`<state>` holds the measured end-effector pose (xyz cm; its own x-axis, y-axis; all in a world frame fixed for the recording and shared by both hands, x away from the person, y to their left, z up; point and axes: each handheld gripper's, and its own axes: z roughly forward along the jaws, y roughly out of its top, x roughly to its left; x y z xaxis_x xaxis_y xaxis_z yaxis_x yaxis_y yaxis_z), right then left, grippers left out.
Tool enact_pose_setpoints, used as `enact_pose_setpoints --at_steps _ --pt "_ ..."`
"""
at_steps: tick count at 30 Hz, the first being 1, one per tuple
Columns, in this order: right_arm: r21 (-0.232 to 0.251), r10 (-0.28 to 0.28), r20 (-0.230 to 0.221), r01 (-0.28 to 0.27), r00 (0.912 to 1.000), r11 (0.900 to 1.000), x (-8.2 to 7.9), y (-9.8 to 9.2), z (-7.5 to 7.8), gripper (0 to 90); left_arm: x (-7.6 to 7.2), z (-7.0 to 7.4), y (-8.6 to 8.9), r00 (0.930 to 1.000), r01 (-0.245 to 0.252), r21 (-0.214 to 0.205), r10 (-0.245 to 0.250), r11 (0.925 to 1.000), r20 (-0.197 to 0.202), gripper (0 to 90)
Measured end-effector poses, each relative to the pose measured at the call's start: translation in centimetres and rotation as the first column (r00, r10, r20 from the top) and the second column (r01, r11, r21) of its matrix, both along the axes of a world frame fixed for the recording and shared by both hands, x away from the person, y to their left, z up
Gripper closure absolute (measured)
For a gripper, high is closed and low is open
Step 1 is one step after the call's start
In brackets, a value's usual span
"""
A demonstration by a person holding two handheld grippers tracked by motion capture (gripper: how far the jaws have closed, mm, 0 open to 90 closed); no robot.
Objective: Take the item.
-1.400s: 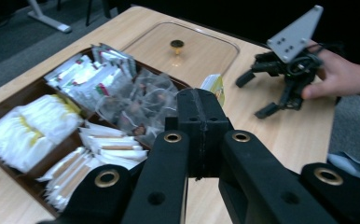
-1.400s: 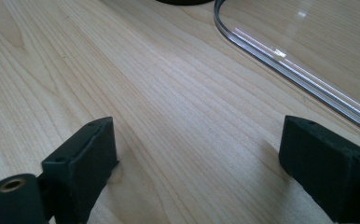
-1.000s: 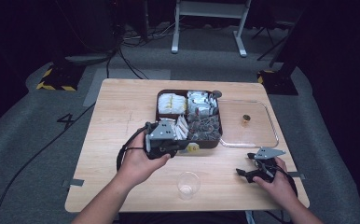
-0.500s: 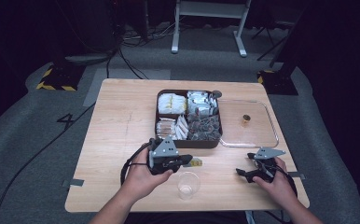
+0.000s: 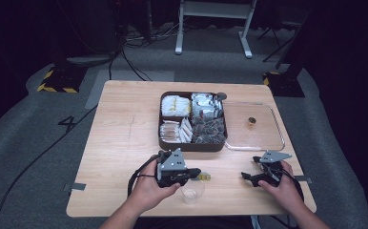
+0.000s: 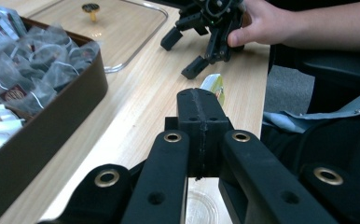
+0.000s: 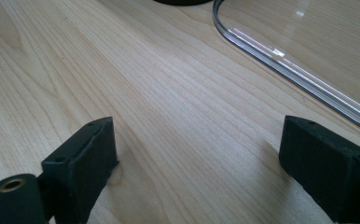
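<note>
Pinching a small yellow-green sachet (image 6: 214,87) by one end, the left gripper (image 5: 197,174) has its fingers together above the clear plastic cup (image 5: 192,192). The sachet looks light, soft and easy to crush. The right gripper (image 5: 249,179) rests with fingers apart. The wooden surface (image 5: 120,138) is free leftward; its near edge is close.

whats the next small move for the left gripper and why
Probably lower the left gripper over the clear cup and open it. Its jaws are shut on a yellow-green tea packet, and the cup sits just below and looks empty.
</note>
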<state>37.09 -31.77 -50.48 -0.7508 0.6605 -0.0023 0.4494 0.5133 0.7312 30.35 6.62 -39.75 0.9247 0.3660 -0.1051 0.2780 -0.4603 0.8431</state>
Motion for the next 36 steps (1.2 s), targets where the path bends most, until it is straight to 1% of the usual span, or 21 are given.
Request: enact_pose_setpoints --at_steps 5,12,13,15,16,17,18,19,22,26,30,33,36 --pt "0.000 0.000 0.000 0.000 1.0000 1.0000 0.0 0.0 0.0 11.3 -0.2 -0.5 0.0 0.9999 0.006 -0.001 -0.006 1.0000 -0.012 90.0" --pt "0.000 0.000 0.000 0.000 1.0000 1.0000 0.0 0.0 0.0 11.3 -0.9 -1.1 0.2 0.9996 0.014 -0.002 -0.014 0.9999 -0.025 90.0" --pt "0.000 0.000 0.000 0.000 1.0000 1.0000 0.0 0.0 0.0 11.4 -1.0 -1.2 0.3 0.9993 0.018 0.000 -0.018 0.9998 -0.032 90.0" --pt "0.000 0.000 0.000 0.000 1.0000 1.0000 0.0 0.0 0.0 11.3 -1.1 -1.4 0.4 0.9978 0.028 -0.004 -0.028 0.9996 -0.059 90.0" --pt "0.000 0.000 0.000 0.000 1.0000 1.0000 0.0 0.0 0.0 11.4 -1.1 -1.4 0.4 0.9964 0.032 -0.010 -0.032 0.9994 -0.078 86.7" --pt "0.000 0.000 0.000 0.000 1.0000 1.0000 0.0 0.0 0.0 11.3 -1.1 -1.4 0.4 0.9952 0.034 -0.019 -0.036 0.9992 -0.091 80.2" --pt "0.000 0.000 0.000 0.000 1.0000 1.0000 0.0 0.0 0.0 11.4 -1.0 -1.5 0.5 0.9953 0.031 -0.036 -0.034 0.9989 -0.090 73.6" --pt "0.000 0.000 0.000 0.000 1.0000 1.0000 0.0 0.0 0.0 11.4 -1.0 -1.4 0.5 0.9954 0.029 -0.043 -0.033 0.9987 -0.090 69.1" --pt "0.000 0.000 0.000 0.000 1.0000 1.0000 0.0 0.0 0.0 11.3 -1.0 -1.3 0.6 0.9957 0.028 -0.039 -0.031 0.9988 -0.087 65.2" --pt "0.000 0.000 0.000 0.000 1.0000 1.0000 0.0 0.0 0.0 11.3 -0.9 -1.3 0.4 0.9972 0.024 -0.038 -0.026 0.9990 -0.070 59.4" --pt "0.000 0.000 0.000 0.000 1.0000 1.0000 0.0 0.0 0.0 11.3 -0.6 -1.0 0.8 0.9991 -0.006 -0.043 0.004 0.9990 -0.043 52.4" --pt "0.000 0.000 0.000 0.000 1.0000 1.0000 0.0 0.0 0.0 11.3 -0.4 -0.6 1.3 0.9995 -0.029 -0.038 0.028 0.9989 -0.017 49.5" --pt "0.000 0.000 0.000 0.000 1.0000 1.0000 0.0 0.0 0.0 11.4 -0.2 -0.1 2.0 0.9989 -0.048 -0.031 0.048 0.9984 -0.001 48.3"
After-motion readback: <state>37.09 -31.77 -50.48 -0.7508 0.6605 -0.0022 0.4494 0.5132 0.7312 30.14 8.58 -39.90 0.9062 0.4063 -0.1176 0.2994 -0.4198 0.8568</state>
